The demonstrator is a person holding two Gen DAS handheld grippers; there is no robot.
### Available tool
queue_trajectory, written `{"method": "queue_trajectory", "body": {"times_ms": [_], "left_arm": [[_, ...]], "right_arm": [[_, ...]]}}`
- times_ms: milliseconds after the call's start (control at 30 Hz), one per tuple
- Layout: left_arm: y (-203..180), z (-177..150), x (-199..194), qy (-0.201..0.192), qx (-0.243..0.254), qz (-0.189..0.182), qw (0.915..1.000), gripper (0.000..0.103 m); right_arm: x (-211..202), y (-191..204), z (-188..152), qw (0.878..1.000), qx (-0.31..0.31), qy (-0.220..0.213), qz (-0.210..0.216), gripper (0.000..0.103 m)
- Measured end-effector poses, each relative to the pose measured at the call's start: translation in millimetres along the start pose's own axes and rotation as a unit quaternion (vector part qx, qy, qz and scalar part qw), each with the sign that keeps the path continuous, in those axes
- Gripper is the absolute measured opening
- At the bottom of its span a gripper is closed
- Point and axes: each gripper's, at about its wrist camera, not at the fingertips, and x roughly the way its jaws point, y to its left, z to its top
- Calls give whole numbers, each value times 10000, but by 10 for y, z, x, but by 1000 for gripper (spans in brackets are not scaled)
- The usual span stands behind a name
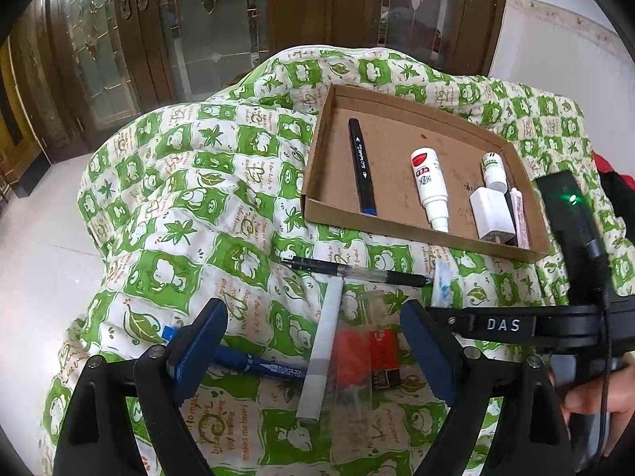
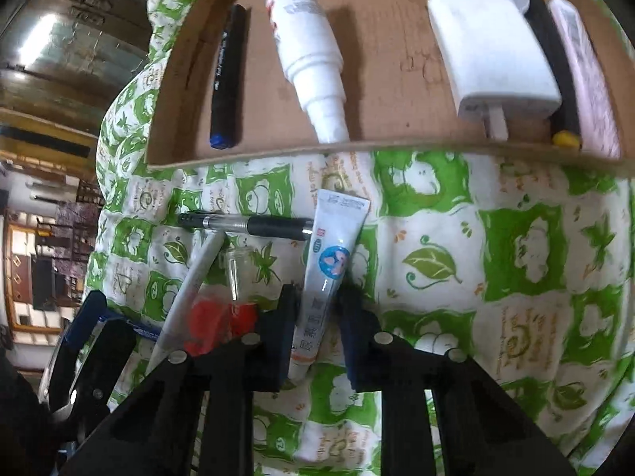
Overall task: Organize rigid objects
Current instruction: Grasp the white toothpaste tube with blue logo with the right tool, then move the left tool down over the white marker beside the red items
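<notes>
My right gripper [image 2: 317, 309] is shut on a white ointment tube [image 2: 337, 238] that lies on the green-and-white quilt, its flat end pointing at the cardboard tray [image 2: 357, 148]. My left gripper [image 1: 313, 313] hangs open, with nothing gripped, above a white pen [image 1: 323, 349], a red lighter [image 1: 383, 353] and a blue pen [image 1: 258, 365]. A black pen [image 1: 357, 271] lies crosswise just beyond them. In the tray lie a black marker [image 1: 362, 166], a white spray bottle [image 1: 428, 186], a small white bottle [image 1: 493, 168] and a white charger [image 1: 490, 214].
The quilt [image 1: 178, 198] is humped and slopes down to a pale tiled floor [image 1: 39, 258] on the left. Wooden doors with glass panels [image 1: 198, 20] stand behind. A pink tube [image 2: 587, 79] and a dark stick lie along the tray's right wall.
</notes>
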Motion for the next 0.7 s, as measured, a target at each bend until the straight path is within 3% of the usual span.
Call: {"method": "queue_trajectory", "body": {"times_ms": [100,233,700], "left_arm": [[-23,-10,-13,-35,49,56,10000,91],[-29,-15,-13,-50,104,111,9999,91],[-178,-42,-49,-193,577,357,9975,91]], "right_arm": [[-71,120,-24,9975,-431,-234,-503,19],[-131,149,-44,9950,-605,-288,-740,16],[-65,70,-45,9945,-580,-200,-846,16]]}}
